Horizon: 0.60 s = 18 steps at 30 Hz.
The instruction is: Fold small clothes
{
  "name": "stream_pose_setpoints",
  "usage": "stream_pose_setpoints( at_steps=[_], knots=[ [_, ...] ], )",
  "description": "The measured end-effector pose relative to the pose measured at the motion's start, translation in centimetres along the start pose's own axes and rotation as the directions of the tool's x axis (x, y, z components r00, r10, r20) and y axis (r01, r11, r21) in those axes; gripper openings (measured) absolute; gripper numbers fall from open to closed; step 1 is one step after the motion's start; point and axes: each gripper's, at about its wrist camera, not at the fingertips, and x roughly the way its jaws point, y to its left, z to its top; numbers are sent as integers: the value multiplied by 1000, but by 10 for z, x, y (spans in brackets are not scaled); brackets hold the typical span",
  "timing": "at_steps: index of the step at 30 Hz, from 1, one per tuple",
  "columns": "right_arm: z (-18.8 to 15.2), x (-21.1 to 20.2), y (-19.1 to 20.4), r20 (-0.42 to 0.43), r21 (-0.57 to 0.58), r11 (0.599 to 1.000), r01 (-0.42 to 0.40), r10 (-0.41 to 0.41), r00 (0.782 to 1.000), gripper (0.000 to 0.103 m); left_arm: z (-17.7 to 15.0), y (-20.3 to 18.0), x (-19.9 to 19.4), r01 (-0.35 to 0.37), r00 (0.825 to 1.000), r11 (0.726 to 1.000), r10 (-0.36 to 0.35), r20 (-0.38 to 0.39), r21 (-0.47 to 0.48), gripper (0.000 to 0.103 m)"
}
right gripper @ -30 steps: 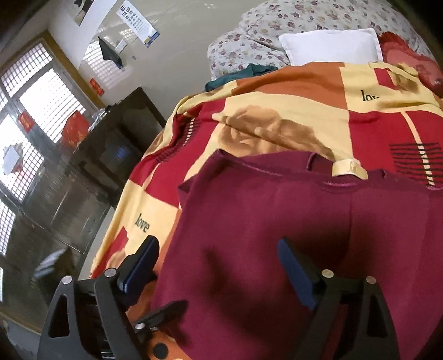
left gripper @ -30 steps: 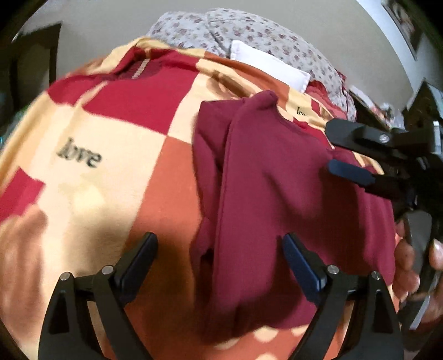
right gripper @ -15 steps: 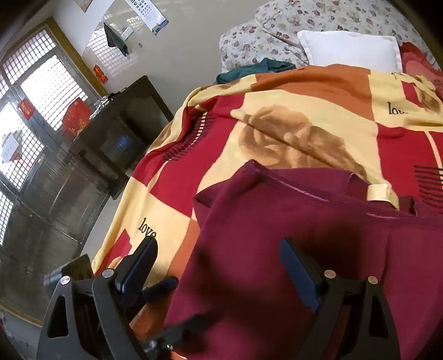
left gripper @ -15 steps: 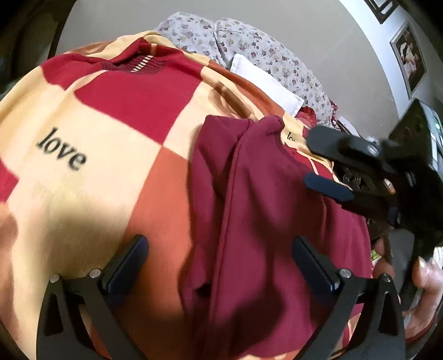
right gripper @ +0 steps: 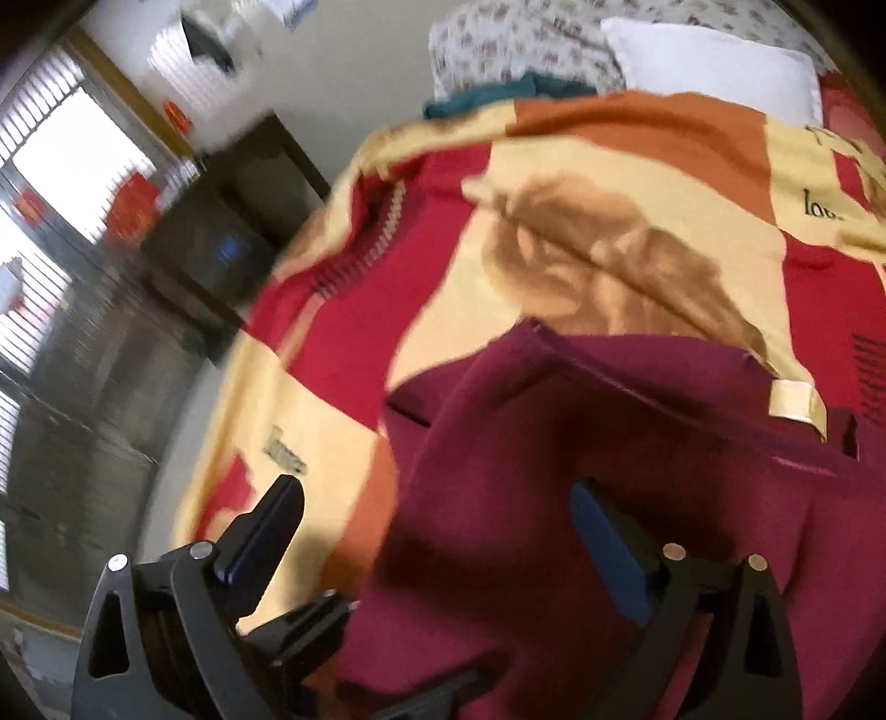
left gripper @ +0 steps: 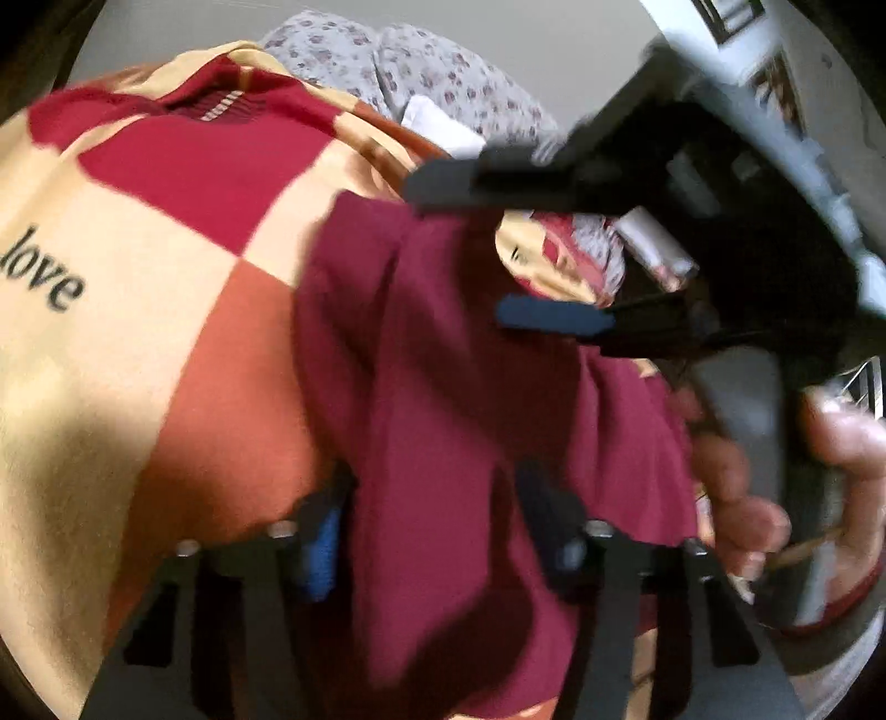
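My left claw (left gripper: 437,531) straddles a fold of the sweater (left gripper: 443,387), which lies on the blanket (left gripper: 166,249) covering the bed. My right claw (right gripper: 437,548) hangs over the sweater's other side (its fingers well apart). Behind the sweater, at the bed's head, a pillow (right gripper: 714,72) lies on the quilt (right gripper: 498,44).

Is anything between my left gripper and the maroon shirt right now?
Nothing visible. The left gripper already straddles a fold of the maroon shirt lying on the patchwork blanket. The right gripper hovers open farther up the shirt, apart from it.
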Motion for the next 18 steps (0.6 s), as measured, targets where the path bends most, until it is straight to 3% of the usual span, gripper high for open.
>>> stream_pose_setpoints(
  at_steps=[3,7,12,16,18],
  knots=[
    [8,14,8,-40,-37,997,65,-66,997,99,1,27,-8,126,992,977,-123,31,-171,33],
    [15,31,18,-84,-46,995,93,-97,992,103,1,22,-7,99,995,986,-98,16,-133,31],
    [18,51,32,-131,-128,968,217,-234,964,103,-2,18,-7,107,994,986,-106,13,-124,31],
    [15,55,36,-90,-154,951,268,-284,955,103,-4,12,-11,115,993,988,-114,15,-98,31],
    [8,53,38,-44,-186,939,291,-304,952,97,-6,7,-11,117,993,990,-116,13,-78,31]
  ],
)
